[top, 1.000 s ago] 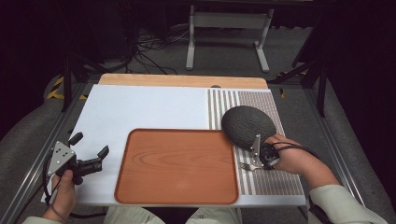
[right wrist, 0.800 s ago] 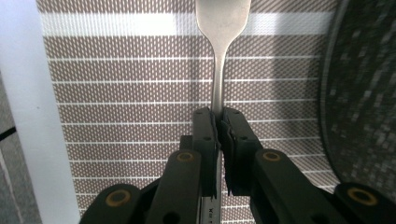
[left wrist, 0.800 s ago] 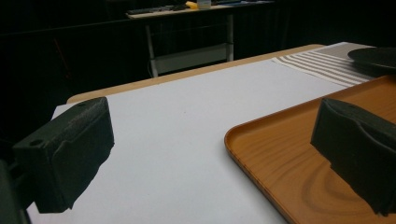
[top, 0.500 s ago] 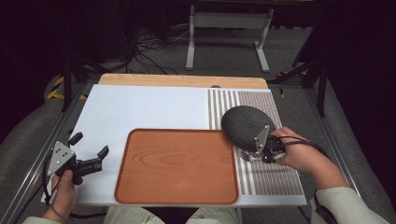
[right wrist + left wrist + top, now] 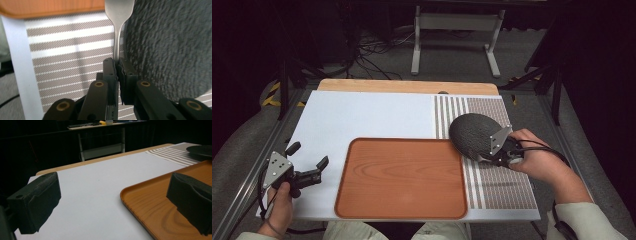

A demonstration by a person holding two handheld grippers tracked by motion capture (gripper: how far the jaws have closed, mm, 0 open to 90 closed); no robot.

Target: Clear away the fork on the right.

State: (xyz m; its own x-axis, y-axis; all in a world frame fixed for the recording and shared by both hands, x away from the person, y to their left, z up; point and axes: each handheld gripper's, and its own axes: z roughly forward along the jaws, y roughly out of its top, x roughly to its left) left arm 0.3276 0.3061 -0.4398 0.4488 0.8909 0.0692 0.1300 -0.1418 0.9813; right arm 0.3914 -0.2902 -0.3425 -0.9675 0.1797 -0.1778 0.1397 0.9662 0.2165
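My right gripper [image 5: 499, 150] has come up off the striped mat [image 5: 502, 185], jaws clamped on the metal utensil handle [image 5: 116, 47]. In the high view my right hand [image 5: 539, 160] has shifted toward the far side of the table. It now sits against the near edge of the dark round plate [image 5: 474, 134].

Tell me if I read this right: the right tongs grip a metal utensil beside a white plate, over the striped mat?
Nearly. The plate is dark grey, not white, as the high view shows. The rest holds: the right tongs are shut on a metal utensil beside it, over the striped mat.
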